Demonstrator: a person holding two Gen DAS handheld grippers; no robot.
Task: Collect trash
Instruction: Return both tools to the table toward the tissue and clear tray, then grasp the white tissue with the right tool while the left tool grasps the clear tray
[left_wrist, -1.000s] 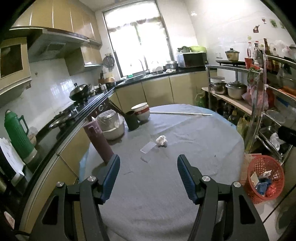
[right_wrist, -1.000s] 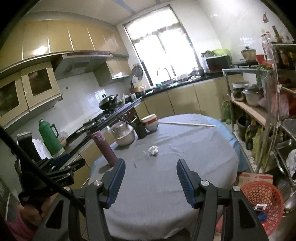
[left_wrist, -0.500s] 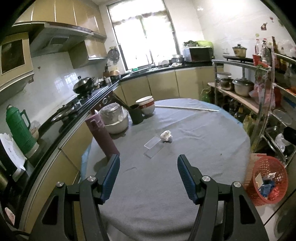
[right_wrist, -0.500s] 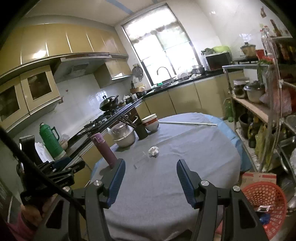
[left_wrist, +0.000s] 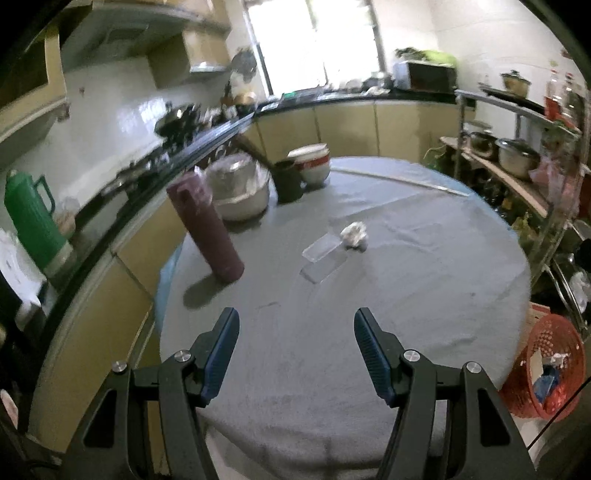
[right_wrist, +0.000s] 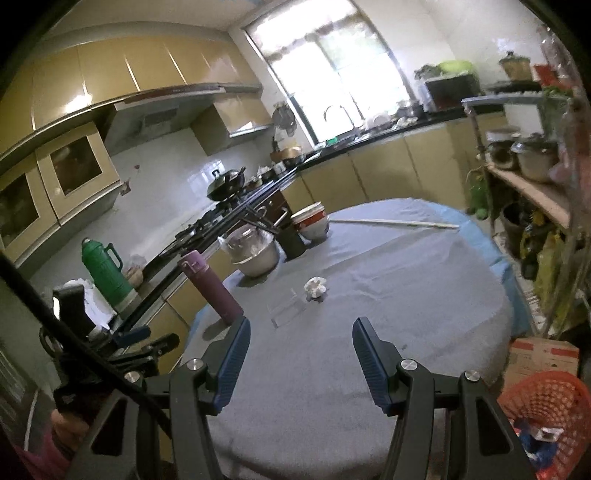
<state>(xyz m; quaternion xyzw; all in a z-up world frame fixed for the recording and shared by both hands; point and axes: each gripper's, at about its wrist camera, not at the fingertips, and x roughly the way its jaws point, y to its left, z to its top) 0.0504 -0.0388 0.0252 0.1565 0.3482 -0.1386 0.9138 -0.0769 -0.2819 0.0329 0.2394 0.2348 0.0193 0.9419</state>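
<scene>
A crumpled white paper ball (left_wrist: 354, 235) lies near the middle of the round grey-clothed table (left_wrist: 406, 302), beside a clear plastic wrapper (left_wrist: 322, 256). Both also show in the right wrist view: the paper ball (right_wrist: 316, 287) and the wrapper (right_wrist: 286, 309). My left gripper (left_wrist: 295, 334) is open and empty above the table's near part, well short of the trash. My right gripper (right_wrist: 300, 341) is open and empty, also short of it. A red mesh basket (left_wrist: 546, 373) holding scraps stands on the floor at the right; it also shows in the right wrist view (right_wrist: 546, 410).
A purple flask (left_wrist: 207, 229) stands at the table's left. Behind it are a covered metal bowl (left_wrist: 240, 188), a dark cup (left_wrist: 290, 181) and stacked bowls (left_wrist: 310, 162). A long stick (left_wrist: 402, 180) lies at the far side. A shelf rack (left_wrist: 524, 166) stands right, the counter with a green thermos (left_wrist: 31, 221) left.
Both grippers have moved forward toward the table, so the paper ball and wrapper appear larger. The left view has tilted down. Both grippers stay open.
</scene>
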